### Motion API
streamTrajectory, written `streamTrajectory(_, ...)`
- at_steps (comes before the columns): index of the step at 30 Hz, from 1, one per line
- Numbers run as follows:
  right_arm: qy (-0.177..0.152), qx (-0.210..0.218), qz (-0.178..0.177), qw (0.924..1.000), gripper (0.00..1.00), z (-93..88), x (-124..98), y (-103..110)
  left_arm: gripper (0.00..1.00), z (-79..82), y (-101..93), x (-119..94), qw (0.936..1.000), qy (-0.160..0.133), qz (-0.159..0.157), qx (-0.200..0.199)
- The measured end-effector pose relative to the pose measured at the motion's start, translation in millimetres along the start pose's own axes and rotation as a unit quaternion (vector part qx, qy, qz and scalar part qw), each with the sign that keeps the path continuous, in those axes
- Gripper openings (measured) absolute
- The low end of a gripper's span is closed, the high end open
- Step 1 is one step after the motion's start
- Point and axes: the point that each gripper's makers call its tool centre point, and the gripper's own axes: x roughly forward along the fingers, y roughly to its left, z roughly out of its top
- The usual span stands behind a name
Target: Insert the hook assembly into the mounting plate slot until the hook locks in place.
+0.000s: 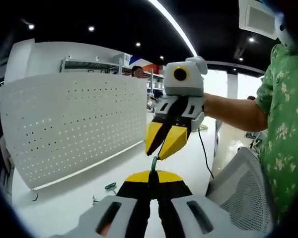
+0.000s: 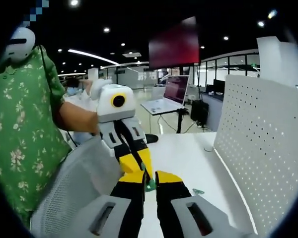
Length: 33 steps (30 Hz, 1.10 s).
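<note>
My left gripper [image 1: 154,174] is shut on a thin green hook [image 1: 154,162] that sticks up from between its yellow tips. My right gripper [image 1: 158,152] comes in from above and to the right, jaws narrowly open on either side of the hook's top end. In the right gripper view the green hook [image 2: 150,186] sits between my right gripper's [image 2: 150,178] yellow tips, with the left gripper [image 2: 137,167] reaching down to it from the left. The white perforated mounting plate [image 1: 74,124] stands upright on the table, seen again as the pegboard [image 2: 260,148] on the right.
A spare green hook [image 1: 110,187] lies on the white table [image 1: 64,208] below the plate, and also shows as a green hook [image 2: 197,191] near the pegboard foot. A person in a green floral shirt [image 2: 20,129] holds the grippers. A grey mesh chair back [image 1: 241,188] is close by.
</note>
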Motion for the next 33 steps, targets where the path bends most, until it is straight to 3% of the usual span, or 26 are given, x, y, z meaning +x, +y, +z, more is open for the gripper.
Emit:
streamTrajectory(10,-0.01,0.047,-0.068,0.9965,0.06,-7.9,-1,-21,0.03,14.8,22.2,-2,0.9974,-0.036,0.063,-0.008)
streamTrajectory(17,-0.033,0.095,-0.106,0.9892,0.06,-7.2,-3,-33,0.03,25.5,36.4,0,0.9932,-0.056,0.102,-0.009)
streamTrajectory(33,-0.099,0.22,-0.133,0.9613,0.04,4.2,-4,-50,0.03,40.6,41.1,9,0.987,-0.077,0.139,0.022)
